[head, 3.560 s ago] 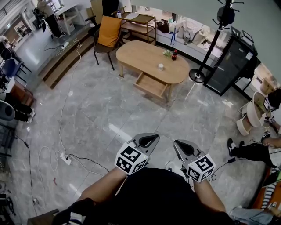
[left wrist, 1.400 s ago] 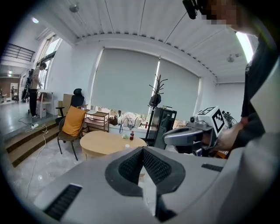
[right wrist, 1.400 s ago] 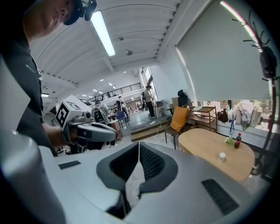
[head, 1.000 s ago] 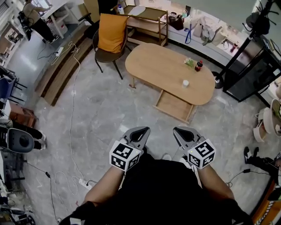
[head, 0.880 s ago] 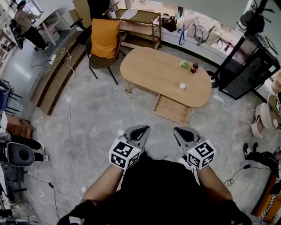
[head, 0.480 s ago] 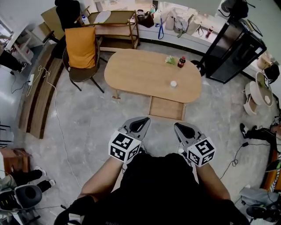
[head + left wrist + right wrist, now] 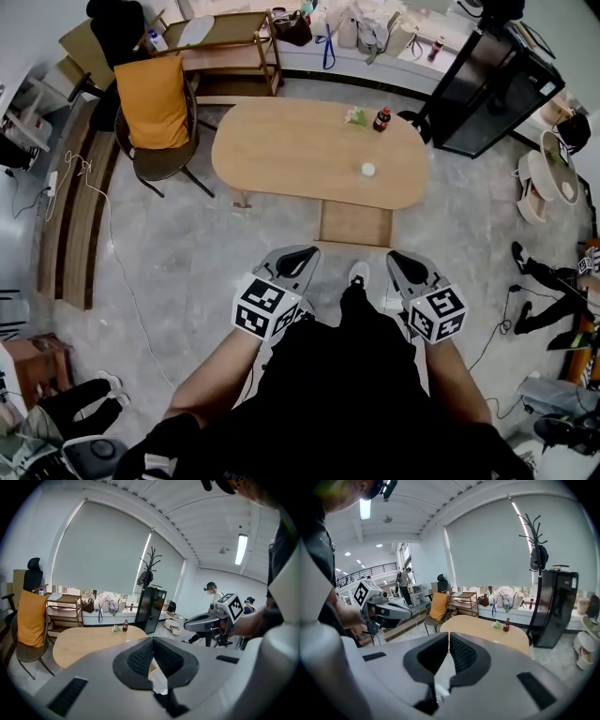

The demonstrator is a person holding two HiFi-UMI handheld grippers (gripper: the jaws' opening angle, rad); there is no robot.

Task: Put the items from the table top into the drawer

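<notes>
**A:** Where is everything right now?

**B:** The items are all on the oval table [image 7: 300, 150]. A dark bottle [image 7: 382, 119] with a red cap stands at the far edge, and a small green-and-white bundle [image 7: 354, 116] lies just beside it. A little white cup [image 7: 368, 170] (or something cup-like, it's too small to tell) sits alone, nearer the front edge. The drawer [image 7: 354, 223] is pulled out on the near side and looks bare inside.

**A:** And the grippers?

**B:** Both are held close to the body, well apart from the table. The left gripper [image 7: 298, 253] has its jaws pressed together with nothing between them, and so does the right gripper [image 7: 405, 262].

**A:** So the step in hand is the approach. How would you do it well?

**B:** I'd come up beside the drawer rather than straight at it, so no foot or knee knocks it. The jaws should open before reaching over the tabletop, not above the items. I'd take the white cup first, since it's nearest the drawer and blocks nothing.

**A:** And the bottle?

**B:** I'd grip it around the body and keep it upright, approaching from the side away from the bundle so as not to brush it. The drawer sits low, so the bottle should be lowered in rather than dropped.
</notes>
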